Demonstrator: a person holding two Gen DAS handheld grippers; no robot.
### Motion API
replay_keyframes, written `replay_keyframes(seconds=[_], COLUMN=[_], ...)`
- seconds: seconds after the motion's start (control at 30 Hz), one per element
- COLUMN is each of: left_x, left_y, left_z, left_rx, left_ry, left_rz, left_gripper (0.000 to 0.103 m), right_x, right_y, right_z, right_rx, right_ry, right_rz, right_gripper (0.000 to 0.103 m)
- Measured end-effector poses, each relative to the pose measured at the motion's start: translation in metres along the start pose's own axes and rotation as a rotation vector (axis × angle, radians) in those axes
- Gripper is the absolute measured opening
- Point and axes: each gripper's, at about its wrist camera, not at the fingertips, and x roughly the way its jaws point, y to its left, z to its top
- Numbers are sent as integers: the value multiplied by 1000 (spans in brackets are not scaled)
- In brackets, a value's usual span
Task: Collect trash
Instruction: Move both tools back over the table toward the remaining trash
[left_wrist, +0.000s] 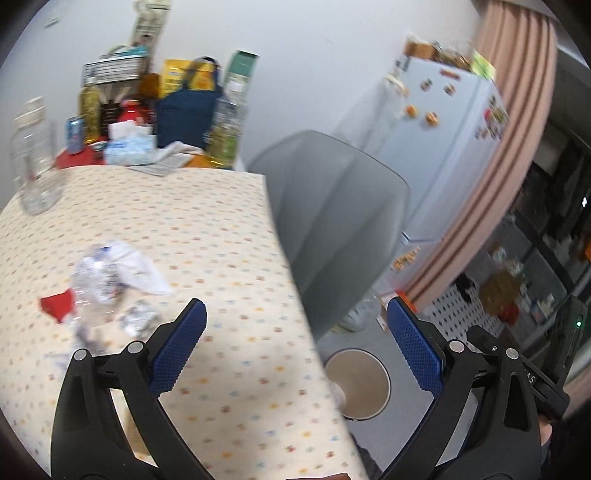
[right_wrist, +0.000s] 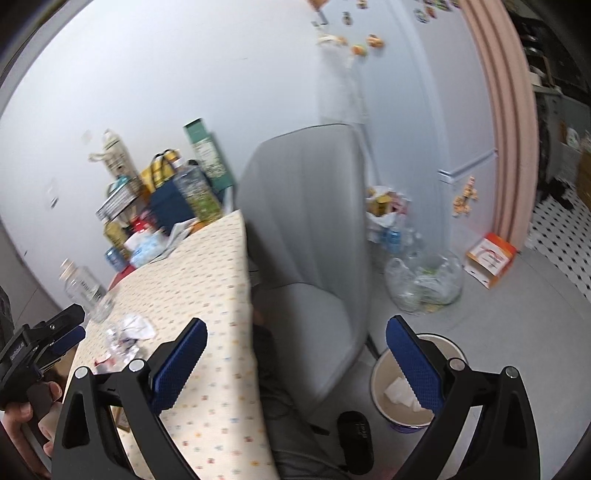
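Observation:
Crumpled clear plastic and white paper trash (left_wrist: 110, 273) lies on the dotted tablecloth (left_wrist: 221, 240), with a red scrap (left_wrist: 57, 306) beside it. My left gripper (left_wrist: 295, 332) hangs open and empty over the table's right edge, to the right of the pile. A round trash bin (left_wrist: 358, 384) stands on the floor below that edge. In the right wrist view my right gripper (right_wrist: 295, 350) is wide open and empty above the chair seat. The bin (right_wrist: 380, 369) holds white tissue (right_wrist: 397, 391). The trash pile (right_wrist: 129, 332) lies far left, near the hand-held left gripper (right_wrist: 79, 325).
A grey chair (right_wrist: 306, 229) stands between table (right_wrist: 207, 280) and bin. A clear bottle (left_wrist: 35, 162) stands on the table; bags, bottles and boxes (left_wrist: 184, 103) crowd its far end. On the floor are a clear bag of bottles (right_wrist: 424, 280), an orange box (right_wrist: 491, 258) and a black slipper (right_wrist: 354, 439). A fridge (left_wrist: 443, 147) stands behind.

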Motion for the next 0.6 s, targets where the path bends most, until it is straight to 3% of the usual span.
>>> replay_keyframes(seconds=[0.6], left_x=[-57], left_y=[117], left_z=[-18], left_rx=[-142], left_ry=[-79], left_rz=[135], left_gripper=[97], right_x=[27], right_y=[114], right_z=[-13], right_rx=[-144], right_ry=[62], right_rz=[148], right_gripper=[95])
